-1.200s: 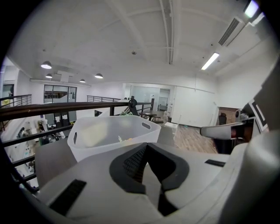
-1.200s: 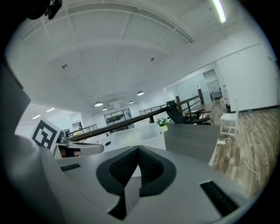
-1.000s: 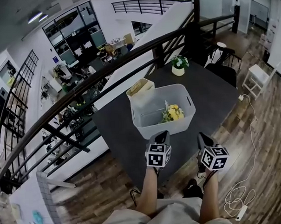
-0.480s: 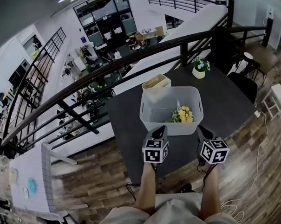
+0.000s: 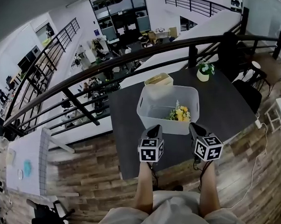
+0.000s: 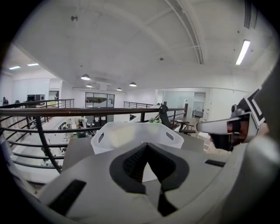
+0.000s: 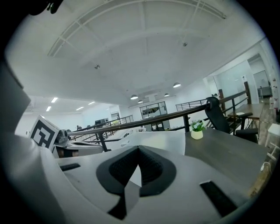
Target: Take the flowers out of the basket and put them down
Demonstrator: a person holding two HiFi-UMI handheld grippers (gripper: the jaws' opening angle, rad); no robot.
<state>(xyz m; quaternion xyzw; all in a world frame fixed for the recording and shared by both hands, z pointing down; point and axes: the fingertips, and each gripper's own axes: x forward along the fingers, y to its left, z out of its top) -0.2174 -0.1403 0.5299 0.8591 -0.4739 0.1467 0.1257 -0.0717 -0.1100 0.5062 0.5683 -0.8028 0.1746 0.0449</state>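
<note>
Head view: flowers (image 5: pixel 178 114) sit in the basket (image 5: pixel 171 125), left gripper (image 5: pixel 154 129) and right gripper (image 5: pixel 193 128) short of its near wall; left, then right gripper view: jaws together, empty, so I'd open right first, then dip in.

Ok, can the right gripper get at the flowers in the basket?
Probably yes: the basket is open on top, the flowers lie by its near wall, and the right gripper is just outside it. Its shut jaws must open first.
</note>
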